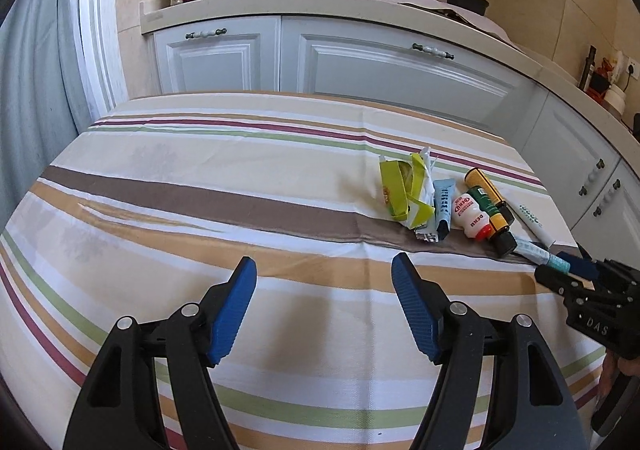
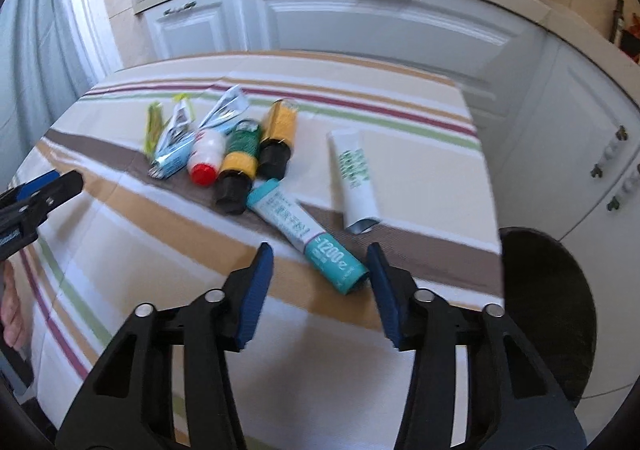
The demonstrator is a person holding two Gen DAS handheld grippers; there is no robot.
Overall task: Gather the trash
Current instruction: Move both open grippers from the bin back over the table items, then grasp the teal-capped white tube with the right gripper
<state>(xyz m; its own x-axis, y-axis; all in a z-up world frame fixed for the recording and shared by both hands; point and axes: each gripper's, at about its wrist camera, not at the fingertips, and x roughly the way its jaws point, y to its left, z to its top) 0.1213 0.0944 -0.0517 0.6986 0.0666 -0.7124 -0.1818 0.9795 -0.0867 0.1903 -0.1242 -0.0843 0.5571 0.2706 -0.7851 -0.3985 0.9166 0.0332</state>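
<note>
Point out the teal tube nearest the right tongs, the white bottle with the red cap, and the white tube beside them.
teal tube (image 2: 320, 241): right wrist view, printed middle.
white bottle (image 2: 210, 149): right wrist view, white body above the red cap.
white tube (image 2: 356, 177): right wrist view, green-lettered face.

A: Where is there free room on the striped tablecloth (image 1: 180, 209)?

B: The whole near-left stretch lies bare.

A: And what blocks the way?

B: The trash pile (image 2: 224, 145) at the far right, with the teal tube (image 2: 308, 236) nearest.
</note>
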